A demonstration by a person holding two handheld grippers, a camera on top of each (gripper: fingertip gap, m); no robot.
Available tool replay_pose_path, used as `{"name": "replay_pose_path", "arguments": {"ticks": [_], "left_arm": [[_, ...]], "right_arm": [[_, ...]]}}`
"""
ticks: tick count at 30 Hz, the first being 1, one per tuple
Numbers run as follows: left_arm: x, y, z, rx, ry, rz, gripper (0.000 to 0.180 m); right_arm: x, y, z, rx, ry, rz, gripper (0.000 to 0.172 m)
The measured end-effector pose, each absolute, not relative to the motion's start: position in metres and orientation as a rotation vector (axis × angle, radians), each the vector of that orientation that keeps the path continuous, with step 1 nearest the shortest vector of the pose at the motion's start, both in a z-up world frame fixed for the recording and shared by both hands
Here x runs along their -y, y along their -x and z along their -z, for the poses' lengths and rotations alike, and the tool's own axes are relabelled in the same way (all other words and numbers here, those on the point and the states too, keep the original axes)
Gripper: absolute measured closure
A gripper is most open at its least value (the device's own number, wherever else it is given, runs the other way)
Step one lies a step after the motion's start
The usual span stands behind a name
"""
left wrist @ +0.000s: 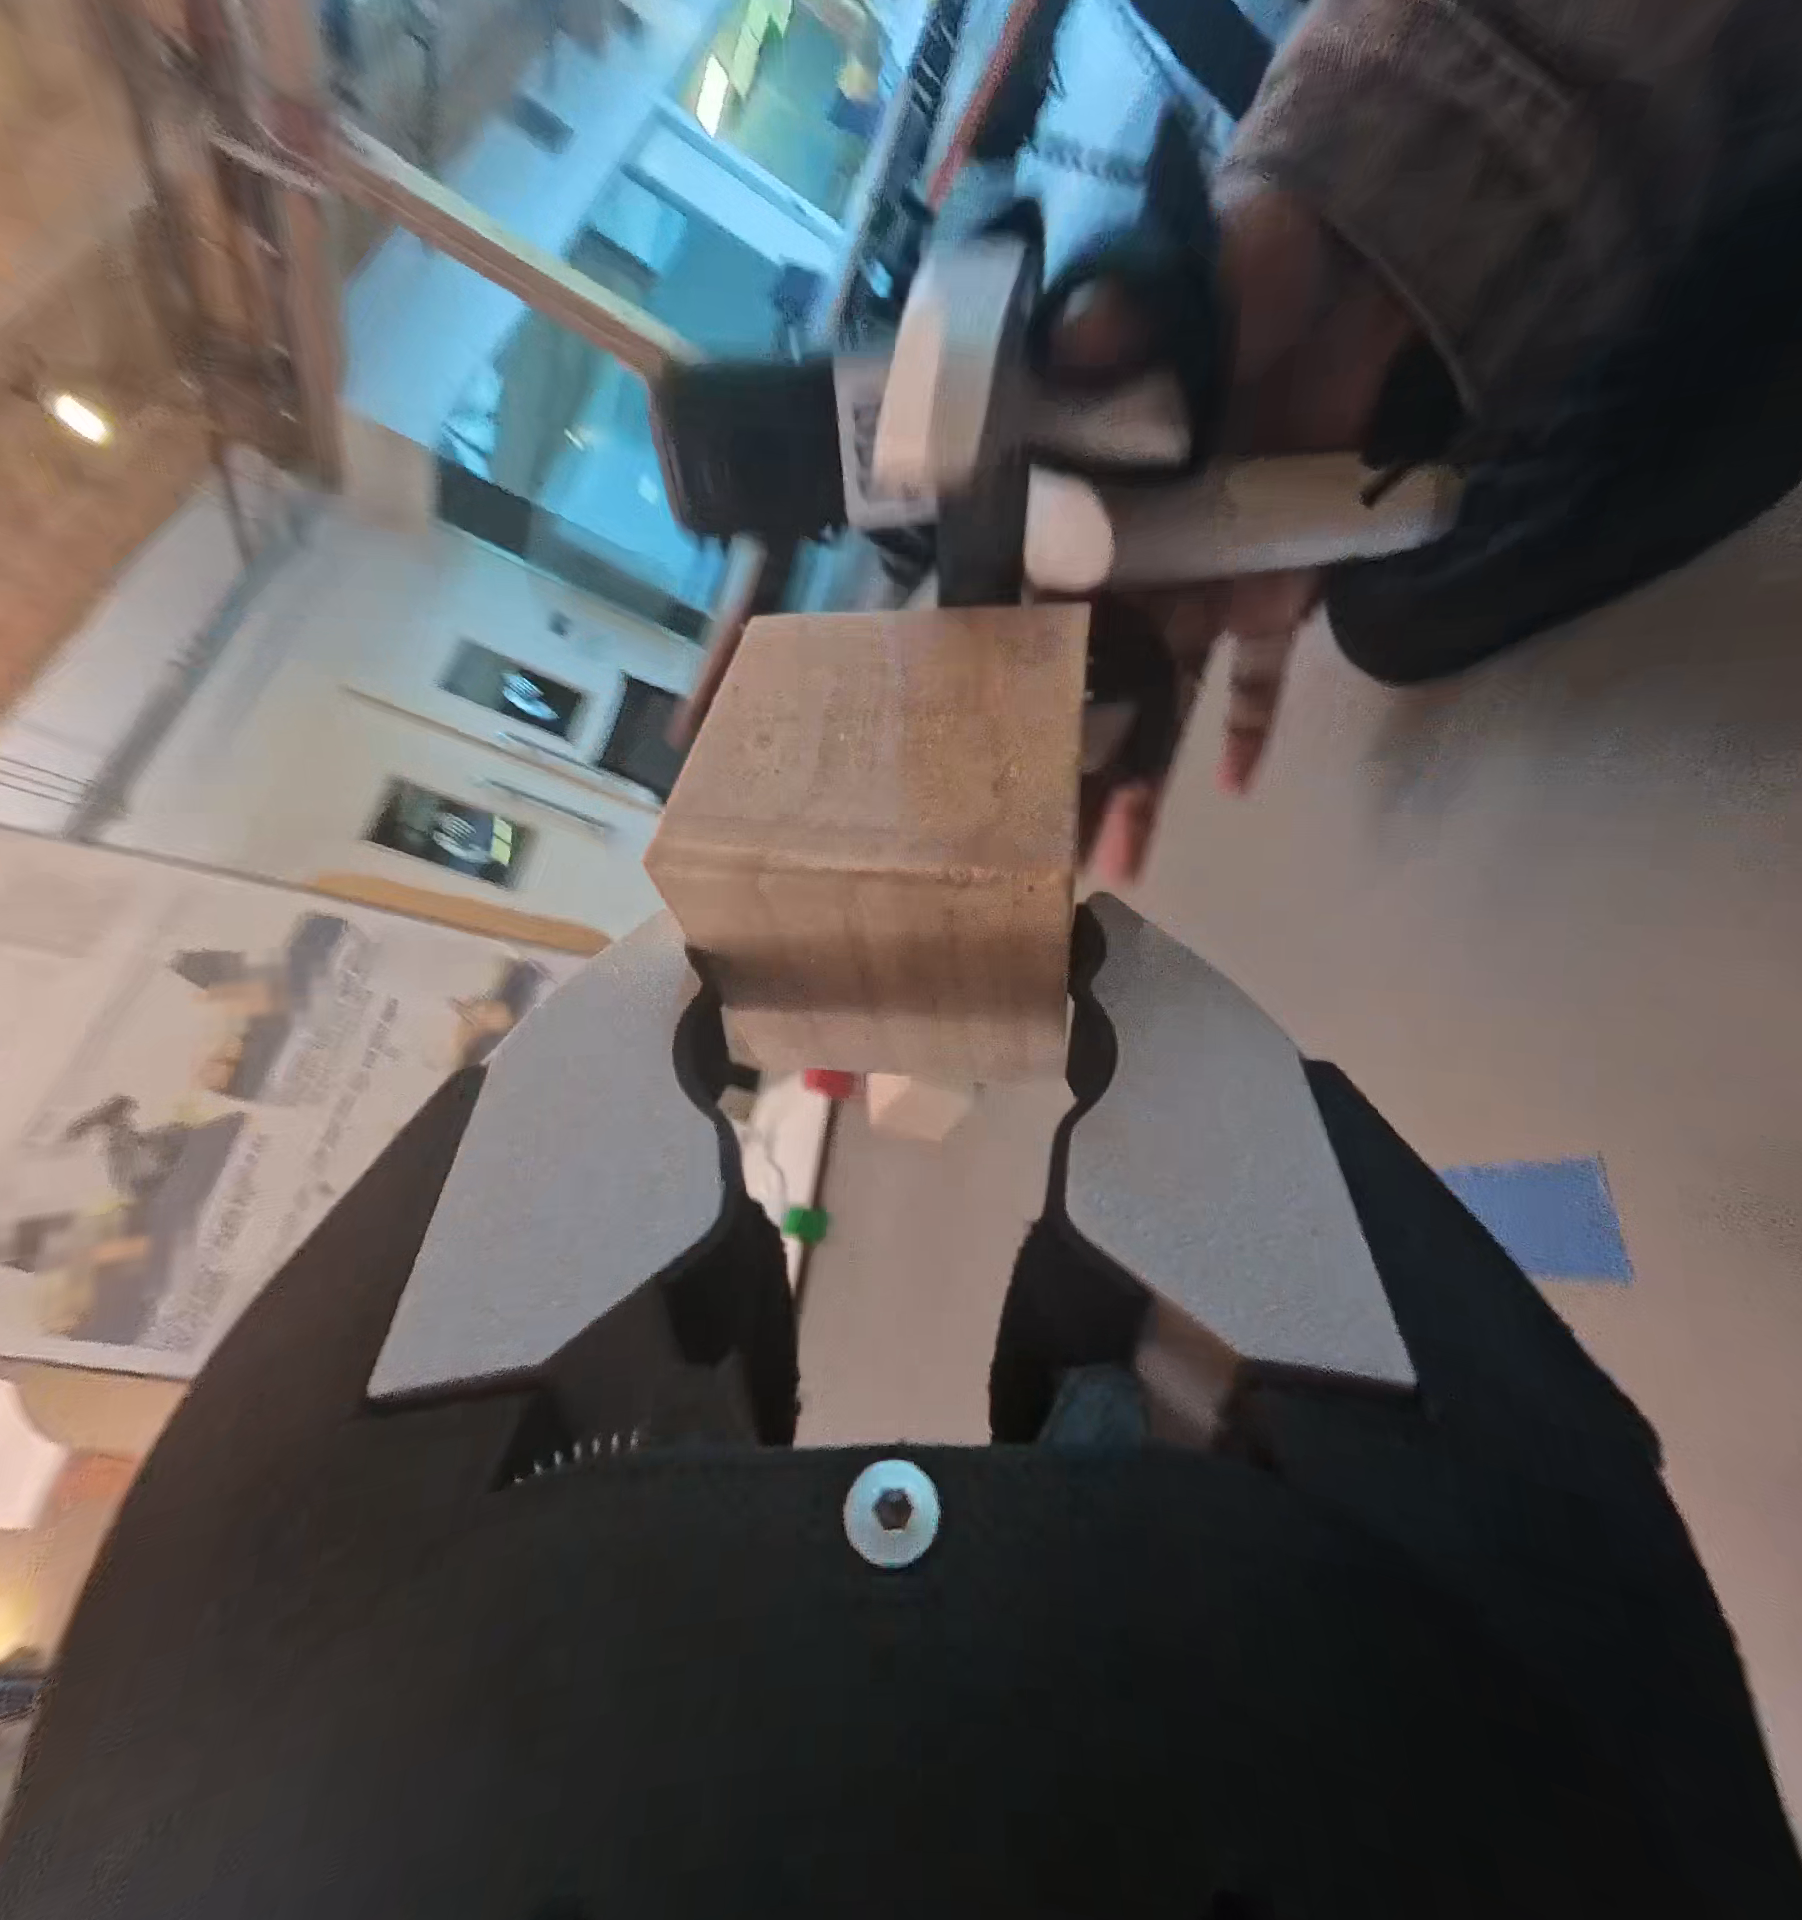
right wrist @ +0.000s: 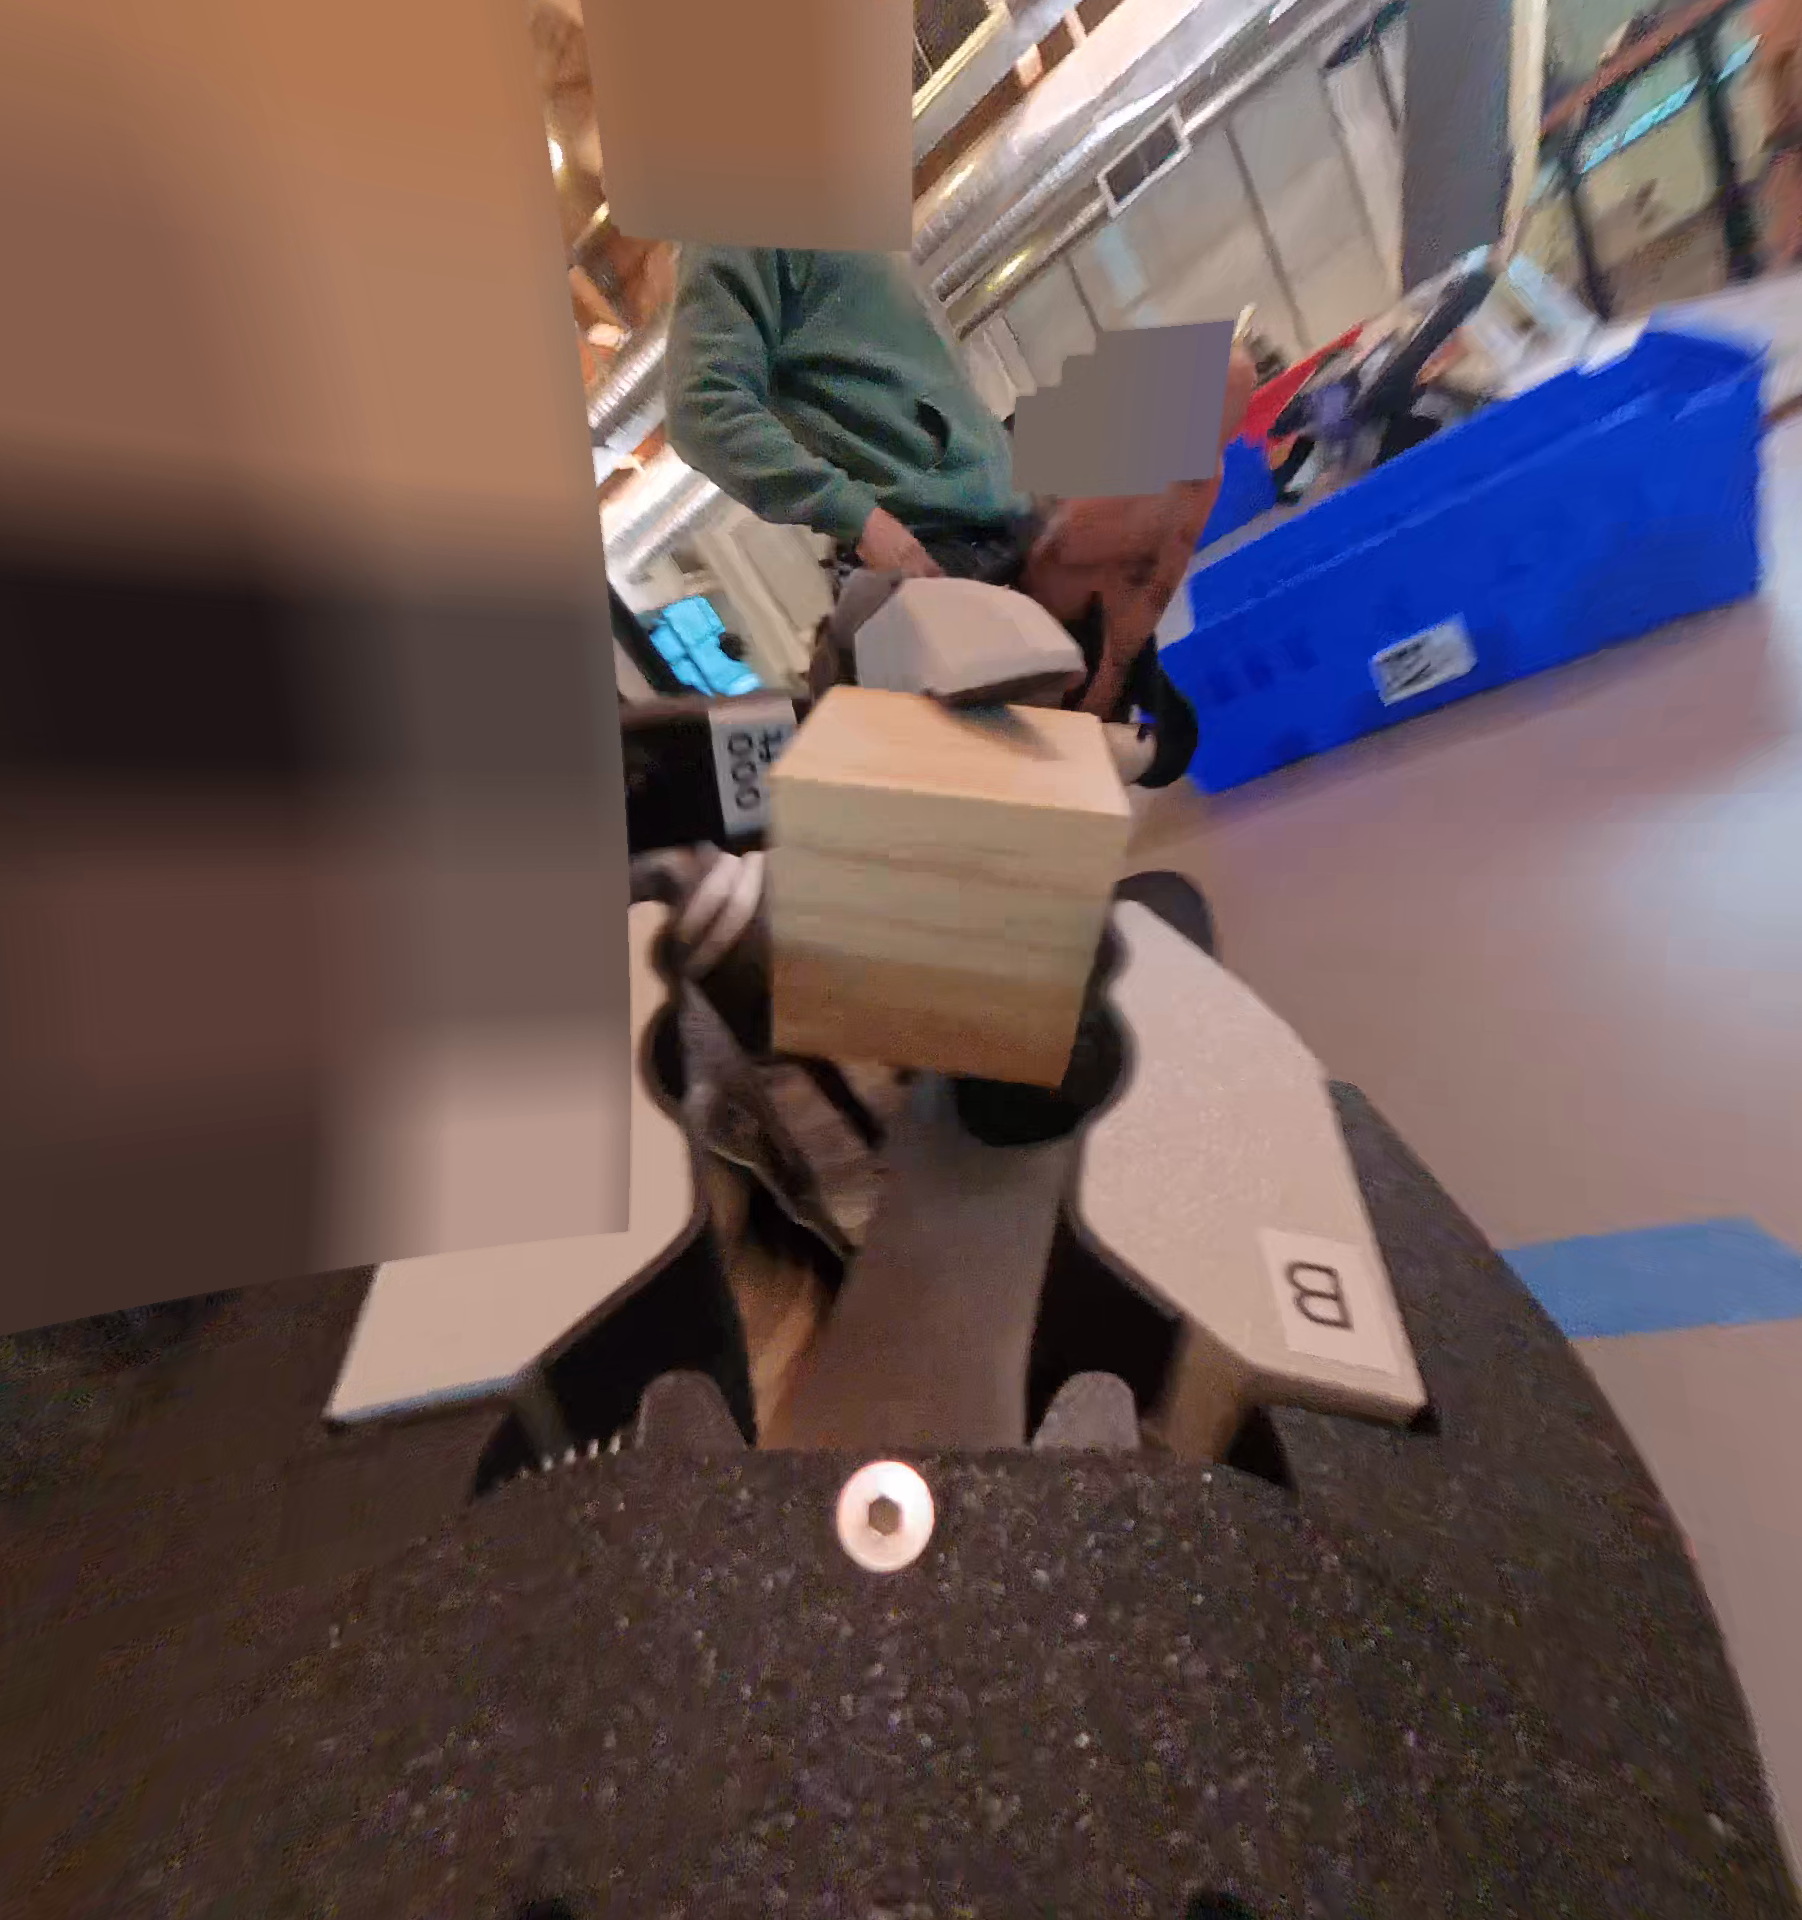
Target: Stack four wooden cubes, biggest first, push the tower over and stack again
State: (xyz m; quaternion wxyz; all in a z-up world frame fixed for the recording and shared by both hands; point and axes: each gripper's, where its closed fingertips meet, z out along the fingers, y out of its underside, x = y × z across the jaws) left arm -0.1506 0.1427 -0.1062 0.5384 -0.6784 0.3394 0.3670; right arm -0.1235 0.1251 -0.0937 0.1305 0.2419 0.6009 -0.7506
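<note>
Wooden cube (left wrist: pixel 876 831) is clamped between left gripper (left wrist: pixel 881 971) fingertips; right gripper (right wrist: pixel 881 997) grip on it cannot be told.

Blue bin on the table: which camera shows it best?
The right wrist view: the blue bin sits far right on the table, nearly whole though blurred. The left wrist view misses it; the only blue there is a tape patch.

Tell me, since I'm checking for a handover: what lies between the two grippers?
A wooden cube. The left wrist view shows it pinched by the left gripper, with the right gripper just past its far end.
</note>
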Motion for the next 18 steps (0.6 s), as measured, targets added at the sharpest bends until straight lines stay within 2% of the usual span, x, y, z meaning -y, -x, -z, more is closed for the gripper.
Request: {"name": "replay_pose_path", "arguments": {"ticks": [1, 4, 6, 11, 18], "left_arm": [[-0.138, 0.161, 0.106, -0.788, 1.686, -0.851, 0.117], [-0.118, 0.206, 0.114, -0.753, 1.976, -0.798, 0.117], [-0.098, 0.234, 0.138, -0.722, 2.272, -0.654, 0.117], [-0.050, 0.273, 0.194, -0.724, 2.848, -0.313, 0.118], [-0.033, 0.284, 0.225, -0.852, 3.108, -0.233, 0.117]], "right_arm": [[-0.132, 0.127, 0.091, -1.839, -0.685, 2.230, 0.086], [-0.161, 0.146, 0.099, -2.279, -0.683, 2.346, 0.067], [-0.179, 0.158, 0.104, -2.477, -0.683, 2.412, 0.059], [-0.192, 0.165, 0.125, -2.523, -0.728, 2.454, 0.055], [-0.188, 0.162, 0.133, -2.658, -0.665, 2.389, 0.052]]}}
